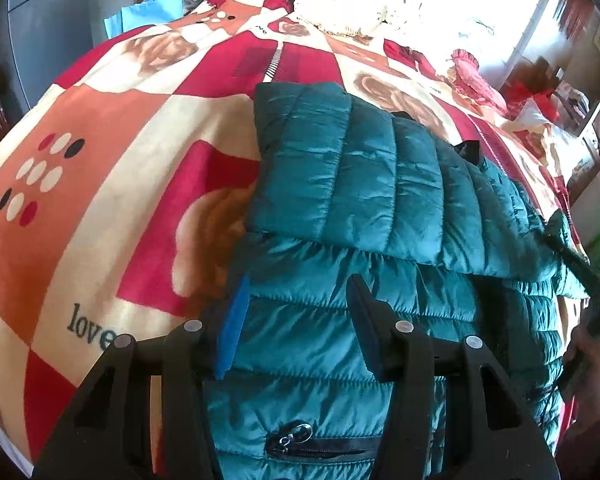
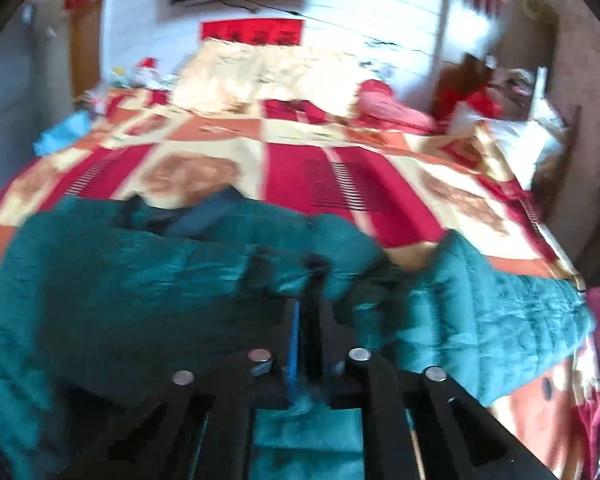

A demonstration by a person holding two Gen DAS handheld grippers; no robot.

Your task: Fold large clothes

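Where the patterned bedspread (image 1: 100,128) covers the bed: teal puffer jacket (image 1: 360,184), one sleeve folded across its body. Left tool (image 1: 296,312): jaws wide, over jacket. Right tool (image 2: 310,312): jaws narrow, pinching jacket fabric; view blurred.

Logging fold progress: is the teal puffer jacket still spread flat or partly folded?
Partly folded: on the teal puffer jacket a quilted panel lies doubled over its body on the bedspread.

Left gripper (image 1: 296,320) hangs with fingers spread wide; right gripper (image 2: 308,320) — blurred — has fingers pinched nearly together.
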